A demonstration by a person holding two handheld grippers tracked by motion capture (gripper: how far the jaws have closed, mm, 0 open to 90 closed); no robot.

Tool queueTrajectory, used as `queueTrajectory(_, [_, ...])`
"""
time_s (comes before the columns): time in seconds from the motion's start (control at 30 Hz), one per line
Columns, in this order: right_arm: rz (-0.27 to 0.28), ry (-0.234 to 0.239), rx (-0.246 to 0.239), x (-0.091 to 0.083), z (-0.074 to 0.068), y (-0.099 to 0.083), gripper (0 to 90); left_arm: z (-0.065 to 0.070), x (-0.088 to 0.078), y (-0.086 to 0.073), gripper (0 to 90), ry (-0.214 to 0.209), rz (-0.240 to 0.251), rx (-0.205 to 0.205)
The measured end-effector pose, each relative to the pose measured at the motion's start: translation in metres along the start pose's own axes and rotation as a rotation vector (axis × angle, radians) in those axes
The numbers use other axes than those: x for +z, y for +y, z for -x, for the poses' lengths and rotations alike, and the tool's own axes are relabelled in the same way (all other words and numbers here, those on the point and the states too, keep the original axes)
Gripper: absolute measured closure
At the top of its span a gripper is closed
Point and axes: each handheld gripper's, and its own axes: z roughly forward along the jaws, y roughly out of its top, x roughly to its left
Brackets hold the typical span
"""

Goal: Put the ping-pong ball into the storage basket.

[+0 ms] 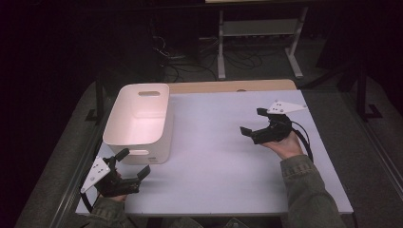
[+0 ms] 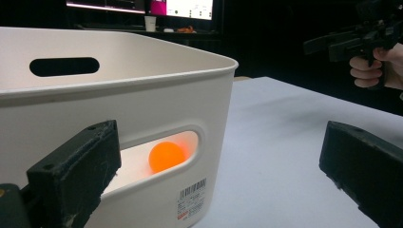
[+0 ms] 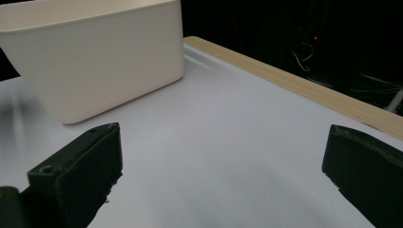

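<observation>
My left claw (image 1: 134, 165) sits at about seven o'clock on the counter (image 1: 223, 161), jaws spread wide and holding nothing, just beside the near end of the white bin (image 1: 138, 121). In the left gripper view, I see an orange ball (image 2: 166, 156) inside the bin, showing through the handle slot in its near wall. My right claw (image 1: 252, 120) hovers at about three o'clock, well apart from the bin, its jaws also wide with nothing between them, pointing toward nine o'clock. In the right gripper view, the bin (image 3: 95, 52) stands at eleven o'clock beyond bare counter surface, and a wooden edge strip (image 3: 304, 90) runs along the counter's far side.
</observation>
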Motion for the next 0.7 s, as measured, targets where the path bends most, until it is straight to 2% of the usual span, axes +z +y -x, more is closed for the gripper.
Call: queueTrajectory(0.7, [0.033, -0.071, 0.058, -0.035, 0.009, -0.035, 0.0, -0.001, 0.0, 0.0, 0.0, 0.003, -0.002, -0.002])
